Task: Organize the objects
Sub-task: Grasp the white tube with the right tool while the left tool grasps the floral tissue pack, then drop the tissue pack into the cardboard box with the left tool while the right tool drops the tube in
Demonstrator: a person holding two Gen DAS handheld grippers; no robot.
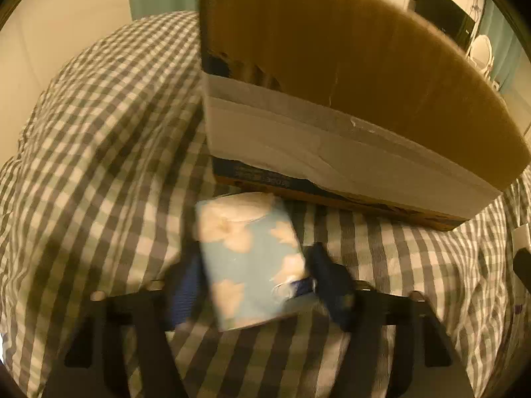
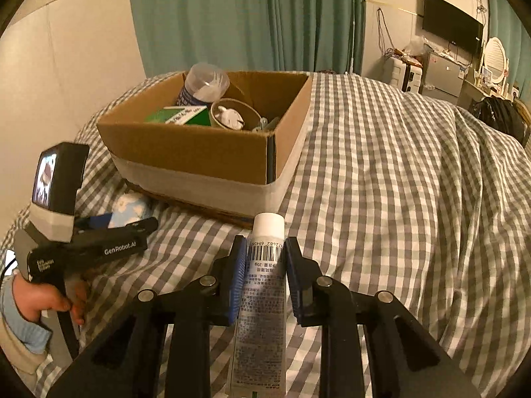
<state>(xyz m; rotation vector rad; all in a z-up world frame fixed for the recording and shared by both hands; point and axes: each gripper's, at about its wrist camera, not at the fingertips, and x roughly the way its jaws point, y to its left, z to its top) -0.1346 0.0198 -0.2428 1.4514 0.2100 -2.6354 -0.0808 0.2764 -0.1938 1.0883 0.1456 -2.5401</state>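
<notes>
Tube (image 2: 262, 298), white cap forward, is pinched in the right tongs (image 2: 265, 265) just short of the cardboard box (image 2: 186, 152) on the bed (image 2: 398, 199). Left tongs (image 1: 255, 265) clasp a floral tissue pack (image 1: 249, 258) beside the box; it sits skewed, may slip.

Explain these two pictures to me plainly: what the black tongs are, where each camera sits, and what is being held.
A person holds a two-finger grabber in each hand, each with its own camera. The left camera view shows the left gripper clamped on a blue floral tissue pack in front of a cardboard box. The right camera view shows the right gripper clamped on a white-capped tube; the person's hand holds the other tool. All rests on a checked bedcover. The box already holds a bottle and small items.
</notes>
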